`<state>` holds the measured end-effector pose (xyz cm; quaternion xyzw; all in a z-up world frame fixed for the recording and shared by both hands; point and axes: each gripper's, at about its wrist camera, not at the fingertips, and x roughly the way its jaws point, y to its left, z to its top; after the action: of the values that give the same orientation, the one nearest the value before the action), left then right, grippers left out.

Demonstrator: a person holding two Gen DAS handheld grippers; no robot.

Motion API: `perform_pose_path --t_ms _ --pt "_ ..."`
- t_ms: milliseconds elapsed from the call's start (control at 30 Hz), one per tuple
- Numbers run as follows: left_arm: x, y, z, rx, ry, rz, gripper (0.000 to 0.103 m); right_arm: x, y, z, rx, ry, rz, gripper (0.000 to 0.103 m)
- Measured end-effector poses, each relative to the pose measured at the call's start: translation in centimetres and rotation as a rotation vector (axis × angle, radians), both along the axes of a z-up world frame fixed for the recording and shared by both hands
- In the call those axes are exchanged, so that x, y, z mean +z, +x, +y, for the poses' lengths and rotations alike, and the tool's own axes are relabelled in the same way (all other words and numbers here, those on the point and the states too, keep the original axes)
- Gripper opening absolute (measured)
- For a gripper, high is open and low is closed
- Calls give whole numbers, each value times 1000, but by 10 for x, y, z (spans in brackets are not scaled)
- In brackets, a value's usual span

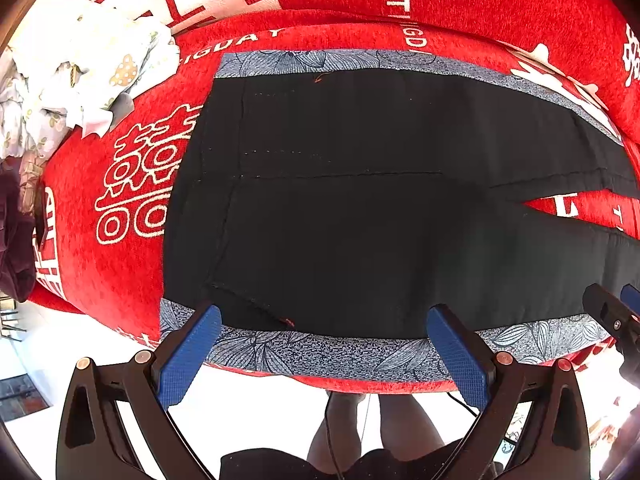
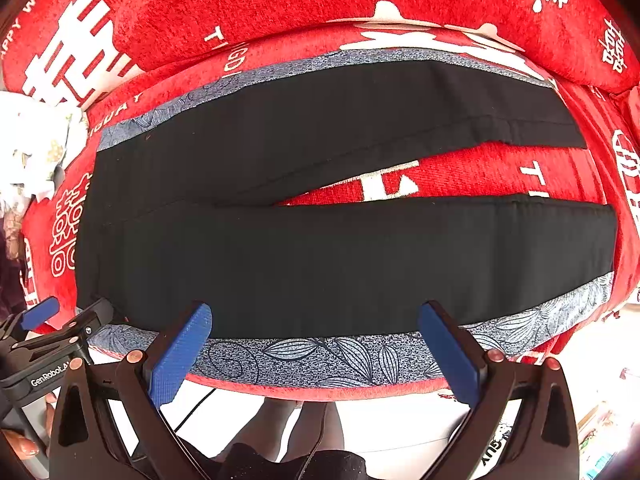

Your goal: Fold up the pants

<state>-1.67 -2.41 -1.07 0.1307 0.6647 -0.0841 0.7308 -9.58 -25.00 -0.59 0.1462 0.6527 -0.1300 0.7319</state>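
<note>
Black pants (image 1: 340,208) with blue floral side stripes lie flat on a red sofa seat, waist to the left, legs spread to the right (image 2: 360,256). My left gripper (image 1: 324,320) is open and empty, hovering at the near stripe (image 1: 320,356) by the waist end. My right gripper (image 2: 316,316) is open and empty over the near leg's stripe (image 2: 320,356). Each gripper shows at the edge of the other's view: the right one in the left wrist view (image 1: 616,312), the left one in the right wrist view (image 2: 52,324).
The red sofa (image 1: 132,264) has white characters and a backrest (image 2: 280,4) behind the pants. A pile of white floral cloth (image 1: 80,68) lies at the sofa's left end. The person's legs (image 1: 360,424) stand at the sofa's front edge on a white floor.
</note>
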Motion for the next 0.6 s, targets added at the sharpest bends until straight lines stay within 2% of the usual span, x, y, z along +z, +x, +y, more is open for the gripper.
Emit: perform_pose_path --t_ms 300,600 --pt "10 1 3 -8 -2 -49 103 3 0 4 10 -28 -11 103" --pt "10 0 5 -6 -8 -48 103 6 -1 9 20 -36 -18 103"
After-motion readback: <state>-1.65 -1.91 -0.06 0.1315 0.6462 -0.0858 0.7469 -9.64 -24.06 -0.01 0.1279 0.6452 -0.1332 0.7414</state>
